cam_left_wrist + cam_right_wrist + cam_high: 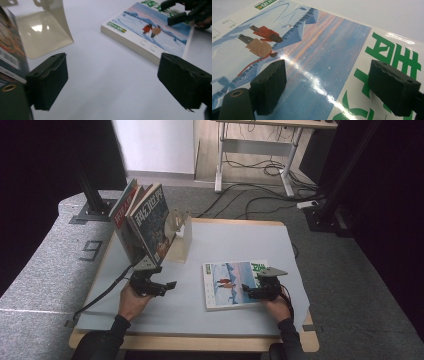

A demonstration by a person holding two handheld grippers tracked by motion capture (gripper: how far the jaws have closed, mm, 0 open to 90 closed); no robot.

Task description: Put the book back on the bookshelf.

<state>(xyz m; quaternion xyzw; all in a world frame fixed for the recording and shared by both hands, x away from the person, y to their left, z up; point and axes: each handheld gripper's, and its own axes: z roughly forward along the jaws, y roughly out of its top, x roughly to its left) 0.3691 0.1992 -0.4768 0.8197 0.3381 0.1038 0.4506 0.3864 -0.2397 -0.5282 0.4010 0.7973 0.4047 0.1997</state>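
A book with a snowy cover and green lettering [227, 282] lies flat on the grey table top [235, 240]. My right gripper [247, 292] rests over its right part, open, jaws wide above the glossy cover [312, 50], with nothing between the right gripper's [332, 85] pads. Several books [145, 220] lean upright against a cream bookend [181, 237] at the left. Just in front of them my left gripper [171, 285] points right, open and empty [116, 77] over bare table. The left gripper view also holds the flat book [150, 32], the bookend [42, 32] and the right gripper [175, 13].
The table's front edge [200, 342] runs close to both forearms. Bare grey surface spreads between the two grippers [105, 75]. Beyond the table stand a desk frame [255, 150], floor cables [260, 200] and dark tripod legs [92, 195].
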